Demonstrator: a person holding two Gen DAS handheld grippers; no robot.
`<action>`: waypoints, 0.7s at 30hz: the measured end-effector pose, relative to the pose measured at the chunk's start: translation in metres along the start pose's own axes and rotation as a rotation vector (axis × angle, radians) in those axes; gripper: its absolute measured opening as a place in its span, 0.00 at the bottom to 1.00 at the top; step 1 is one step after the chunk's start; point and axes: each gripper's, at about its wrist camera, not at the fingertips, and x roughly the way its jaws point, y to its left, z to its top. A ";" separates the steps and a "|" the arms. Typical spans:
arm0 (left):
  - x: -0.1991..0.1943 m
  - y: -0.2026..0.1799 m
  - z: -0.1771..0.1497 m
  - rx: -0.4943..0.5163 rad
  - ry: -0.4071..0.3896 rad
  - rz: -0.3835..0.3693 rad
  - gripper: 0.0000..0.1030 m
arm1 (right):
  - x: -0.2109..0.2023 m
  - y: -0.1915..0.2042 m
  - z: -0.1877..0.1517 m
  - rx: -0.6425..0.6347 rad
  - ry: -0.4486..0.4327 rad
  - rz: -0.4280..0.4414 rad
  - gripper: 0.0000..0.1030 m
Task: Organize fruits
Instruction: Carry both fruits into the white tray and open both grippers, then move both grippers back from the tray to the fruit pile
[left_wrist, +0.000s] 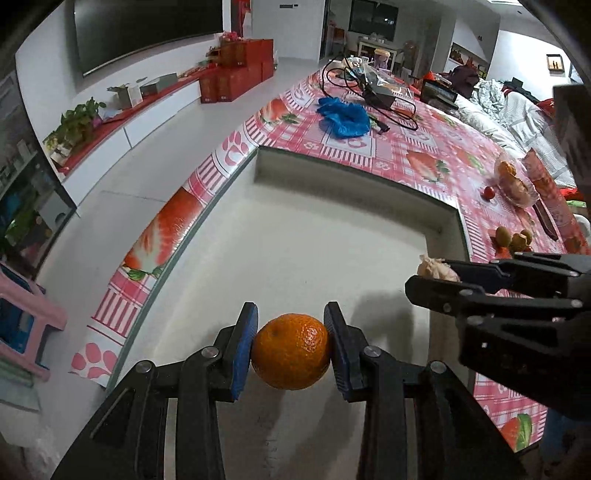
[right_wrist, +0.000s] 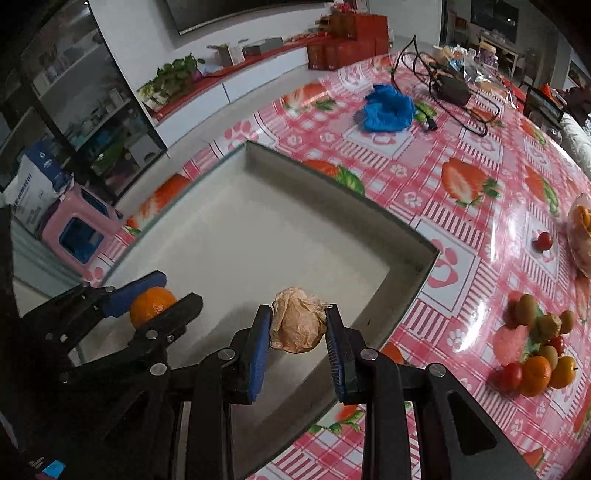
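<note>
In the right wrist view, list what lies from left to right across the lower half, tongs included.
Left tongs shut on the orange → right tongs shut on the papery beige fruit → corner of the white tray → pile of mixed fruit on the strawberry tablecloth.

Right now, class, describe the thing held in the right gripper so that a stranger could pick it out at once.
Find the white square tray on the pink strawberry tablecloth. Above its near corner two grippers hang side by side; the right gripper pinches a husked fruit. Its crinkled, papery tan wrapping sets it apart from the smooth orange beside it.
</note>
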 end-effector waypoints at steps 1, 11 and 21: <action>0.002 0.000 0.000 0.001 0.003 0.000 0.39 | 0.003 -0.002 0.000 0.002 0.008 -0.006 0.30; 0.005 -0.004 0.000 0.021 0.006 0.018 0.40 | 0.010 -0.012 -0.001 0.028 0.019 -0.028 0.30; -0.003 -0.011 0.000 0.033 -0.028 0.043 0.77 | -0.003 -0.006 0.001 0.015 -0.016 -0.013 0.69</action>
